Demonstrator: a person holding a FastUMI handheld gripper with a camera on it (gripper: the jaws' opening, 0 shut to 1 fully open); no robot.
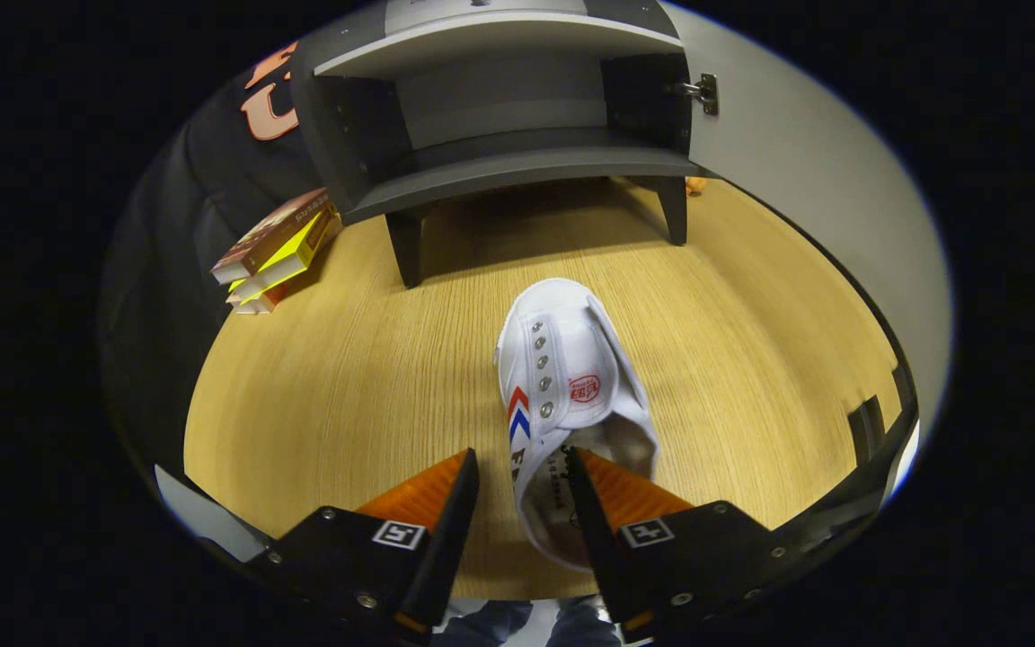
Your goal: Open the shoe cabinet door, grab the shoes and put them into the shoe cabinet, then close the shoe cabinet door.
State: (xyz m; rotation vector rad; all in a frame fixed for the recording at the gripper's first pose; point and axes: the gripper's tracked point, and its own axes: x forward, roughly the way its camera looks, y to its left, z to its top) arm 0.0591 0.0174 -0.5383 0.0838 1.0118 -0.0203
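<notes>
Tongs (522,472) straddle the side wall of a white shoe (562,377) on the table (347,386), fingers partly open, not yet pinching; squeezing firmly should precede lifting toward the open shoe cabinet (508,117) beyond.

White canvas shoe (571,377), wood-grain tabletop (347,377), matt grey cabinet (499,162).

Tongs up close

The tongs (522,467) have two wedge-shaped fingers (428,490) with fine ridges on their sloping tops. Each sits on a black block with small silver screws. Each block has a little white square with a black mark. Under the tongs is blue cloth, maybe the person's trousers (526,622).
</notes>
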